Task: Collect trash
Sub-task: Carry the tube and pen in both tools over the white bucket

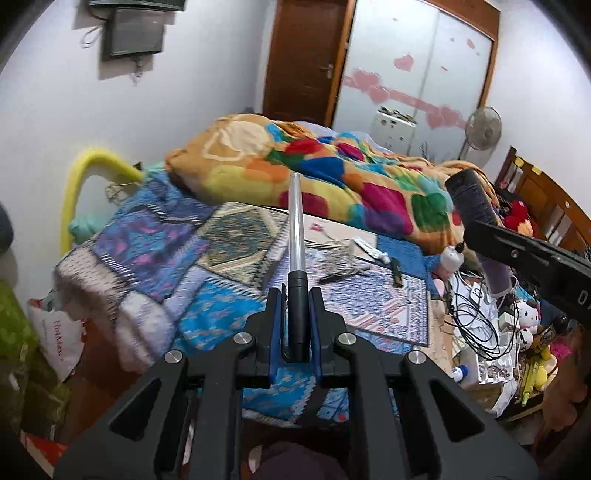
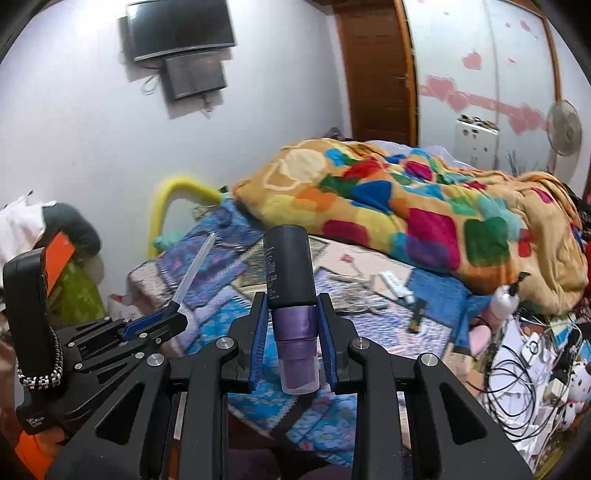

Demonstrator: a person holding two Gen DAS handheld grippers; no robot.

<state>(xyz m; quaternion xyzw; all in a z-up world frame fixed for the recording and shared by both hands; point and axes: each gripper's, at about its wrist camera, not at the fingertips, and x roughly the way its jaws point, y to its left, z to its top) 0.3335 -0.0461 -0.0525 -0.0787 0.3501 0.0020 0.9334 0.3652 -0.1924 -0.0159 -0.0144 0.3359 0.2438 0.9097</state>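
Both tongs are loaded above the bed (image 1: 207, 280): left tongs (image 1: 295, 314) pinch a slim pen-like stick (image 1: 296, 229) by its black end, right tongs (image 2: 293, 325) clamp a bottle (image 2: 290, 269) at its purple neck. Stick: silver, probably light and stiff. Bottle: smooth black body, likely slippery, so the neck seems the safer hold.

Room evenly lit, fairly bright, cool indoor light from above; no hard glare. Soft shadows under the wall screens (image 2: 181, 31) on the white wall (image 1: 55, 122). Strong fisheye bend, dark vignette in all corners of both views. Motion blur smears the patterned bedspread (image 1: 155, 258), the wardrobe doors (image 2: 480, 74) and the fan (image 2: 563, 127), worse in the right wrist view. Near black gripper frames stay sharp. Colourful blanket (image 1: 295, 166) slightly soft, colours saturated.
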